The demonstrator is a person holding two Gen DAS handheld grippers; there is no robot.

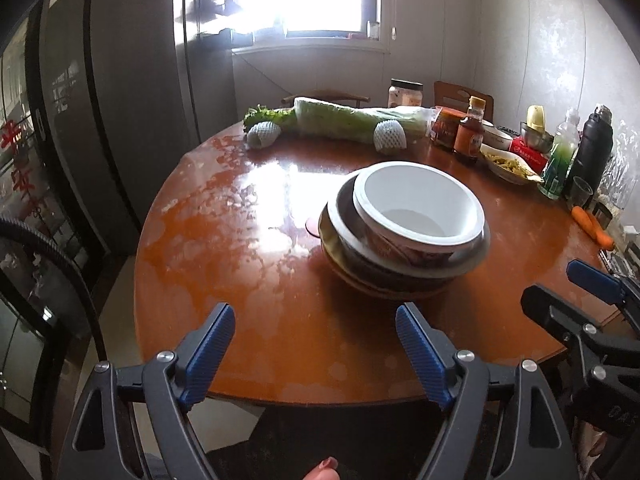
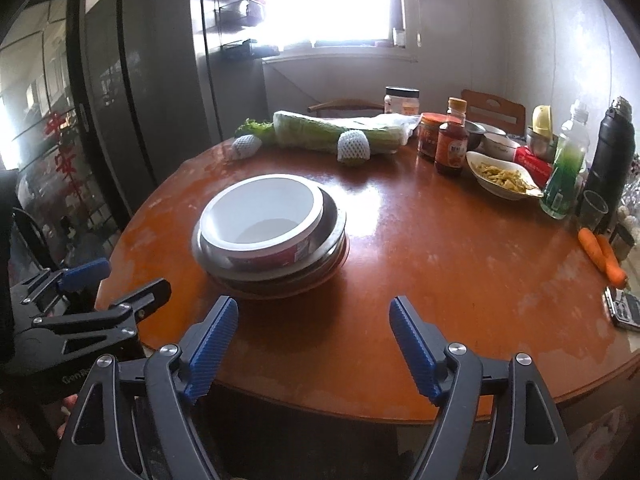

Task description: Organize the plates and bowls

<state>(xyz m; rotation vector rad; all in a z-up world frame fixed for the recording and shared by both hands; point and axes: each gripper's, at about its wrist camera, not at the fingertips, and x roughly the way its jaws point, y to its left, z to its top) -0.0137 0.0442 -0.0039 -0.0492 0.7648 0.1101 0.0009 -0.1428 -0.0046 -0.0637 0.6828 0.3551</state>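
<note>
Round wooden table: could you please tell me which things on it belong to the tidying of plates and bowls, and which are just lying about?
Job: white bowl; steel bowls and plates stacked beneath.
Lying about: wrapped cabbage; sauce bottle; orange carrots; black flask.

We can read little: pale embossed letters beginning "Gen" on the left gripper (image 2: 90, 276) body, while the sauce bottle (image 2: 451, 148) label and red door characters (image 2: 60, 152) stay illegible.
</note>
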